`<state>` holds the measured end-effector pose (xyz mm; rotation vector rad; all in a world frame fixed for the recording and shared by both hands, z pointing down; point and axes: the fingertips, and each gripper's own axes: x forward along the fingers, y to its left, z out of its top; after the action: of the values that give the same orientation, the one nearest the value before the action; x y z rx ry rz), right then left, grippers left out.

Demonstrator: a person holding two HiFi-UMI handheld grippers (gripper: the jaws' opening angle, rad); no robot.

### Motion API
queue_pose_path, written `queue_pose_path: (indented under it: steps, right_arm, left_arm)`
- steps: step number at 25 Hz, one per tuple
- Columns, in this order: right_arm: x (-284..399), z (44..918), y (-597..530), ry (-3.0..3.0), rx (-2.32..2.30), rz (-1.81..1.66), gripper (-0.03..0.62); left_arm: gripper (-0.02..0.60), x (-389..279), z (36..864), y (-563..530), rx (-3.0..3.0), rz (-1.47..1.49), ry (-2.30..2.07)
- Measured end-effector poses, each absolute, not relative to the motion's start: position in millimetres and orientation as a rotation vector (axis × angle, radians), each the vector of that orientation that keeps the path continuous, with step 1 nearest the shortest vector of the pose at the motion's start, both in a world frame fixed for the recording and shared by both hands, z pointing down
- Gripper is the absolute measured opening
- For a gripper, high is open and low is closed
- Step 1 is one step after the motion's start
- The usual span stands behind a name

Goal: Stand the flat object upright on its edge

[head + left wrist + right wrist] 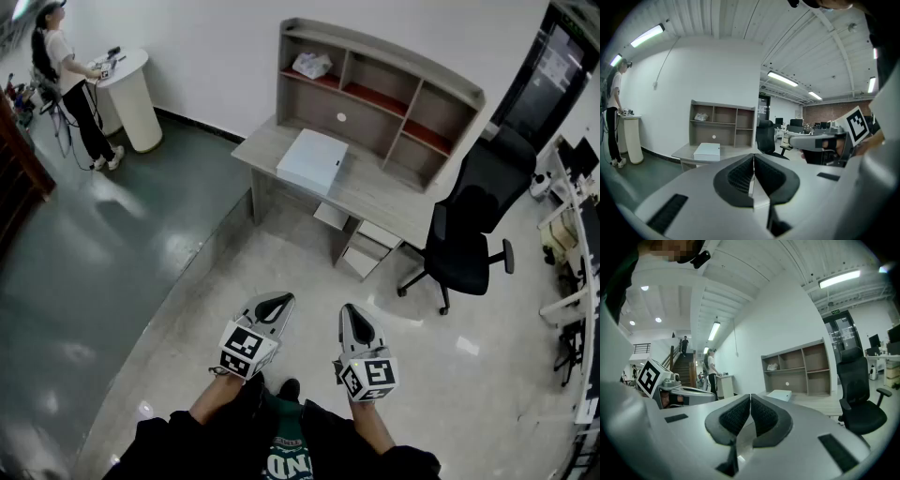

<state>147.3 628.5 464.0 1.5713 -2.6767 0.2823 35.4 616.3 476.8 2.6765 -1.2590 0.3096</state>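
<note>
Two grippers hung side by side over the floor (187, 281), well apart from the desk: the left hand-held gripper (275, 302) and the right hand-held gripper (354, 314), each clenched on nothing. One flat white box (312, 159) lay on its broad face on the tabletop (375, 192), before one shelf unit (343, 118). One black chair (469, 239) stood beside it. One person (66, 84) stood far off at one round stand (131, 98).

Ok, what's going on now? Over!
Left gripper shut, empty. Right gripper shut, empty. White box flat on desk, far ahead. Office chair beside desk.
</note>
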Motion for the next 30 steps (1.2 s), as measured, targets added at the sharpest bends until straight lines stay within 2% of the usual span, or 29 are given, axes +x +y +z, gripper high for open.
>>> queue_pose_path:
  steps: [30]
  right_arm:
    - [158, 474, 628, -2.716, 1.496, 0.349, 0.035]
  left_arm:
    - [0.014, 46, 482, 610, 2.646, 0.323, -1.301]
